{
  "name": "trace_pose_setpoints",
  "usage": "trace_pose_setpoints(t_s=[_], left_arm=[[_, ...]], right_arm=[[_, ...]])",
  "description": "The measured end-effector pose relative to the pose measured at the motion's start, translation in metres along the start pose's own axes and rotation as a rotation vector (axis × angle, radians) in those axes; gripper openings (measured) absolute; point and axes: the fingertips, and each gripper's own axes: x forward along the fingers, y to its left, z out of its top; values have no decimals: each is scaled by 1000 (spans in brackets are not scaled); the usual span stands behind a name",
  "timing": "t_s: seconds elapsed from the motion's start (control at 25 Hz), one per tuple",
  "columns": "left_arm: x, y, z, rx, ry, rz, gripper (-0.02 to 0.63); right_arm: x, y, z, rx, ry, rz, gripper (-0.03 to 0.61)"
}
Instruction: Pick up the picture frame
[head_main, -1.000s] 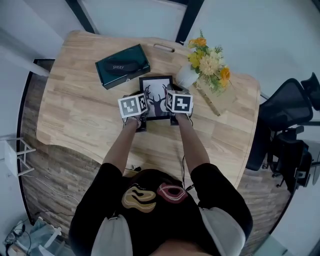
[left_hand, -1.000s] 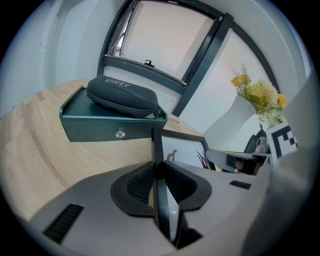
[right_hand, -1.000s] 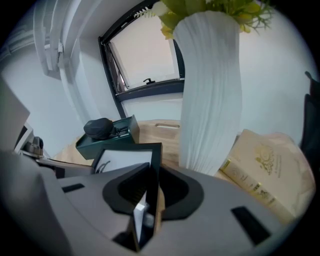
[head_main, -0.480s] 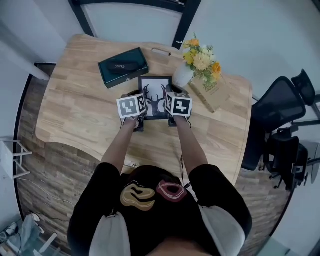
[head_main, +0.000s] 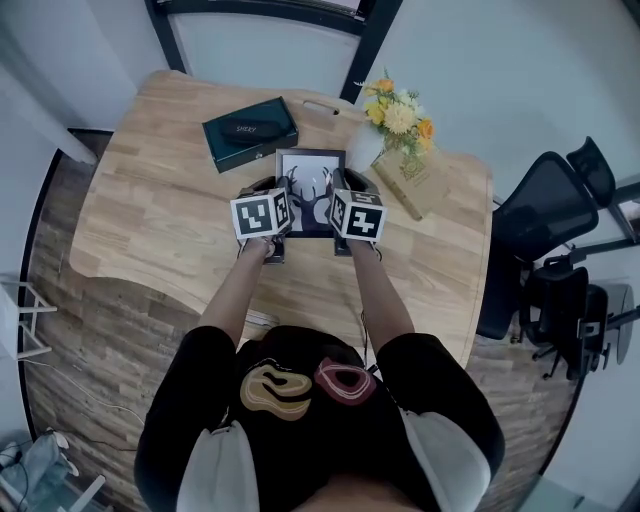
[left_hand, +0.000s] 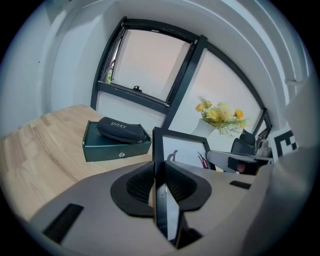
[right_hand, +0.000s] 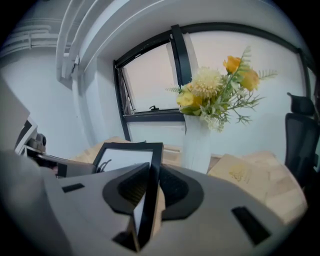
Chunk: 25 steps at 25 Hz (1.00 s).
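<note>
Overhead: light wood table (head_main: 150, 210), plank floor (head_main: 80, 340), black office chair (head_main: 545, 205) at right, dark-framed window (left_hand: 150, 70) beyond. Picture frame (head_main: 310, 172) over table centre, face up, long axis running away from person, top edge toward window. Left gripper (left_hand: 159, 182) clamped on left edge, right gripper (right_hand: 149, 192) on right edge.

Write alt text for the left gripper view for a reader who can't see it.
The left gripper is shut on the side edge of a black rectangular picture frame. Beyond it, on a light wooden table, sits a dark green box with a black glasses case on top. Yellow and white flowers stand to the right.
</note>
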Motion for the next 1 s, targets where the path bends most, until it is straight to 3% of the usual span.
trace_pose_setpoints(t_s=[0.4,0.72,1.0], left_arm=[[-56,-9,6,94,-81,-30,77],[-98,-15,3,88,-133,-70,78],[-133,-24,-2,144,-175,-88,78]], right_arm=[[-52,27,9,1,-87,2,71],[-94,45,14,-17,-152,-4,72],[-128,58,9,24,-185,16,72]])
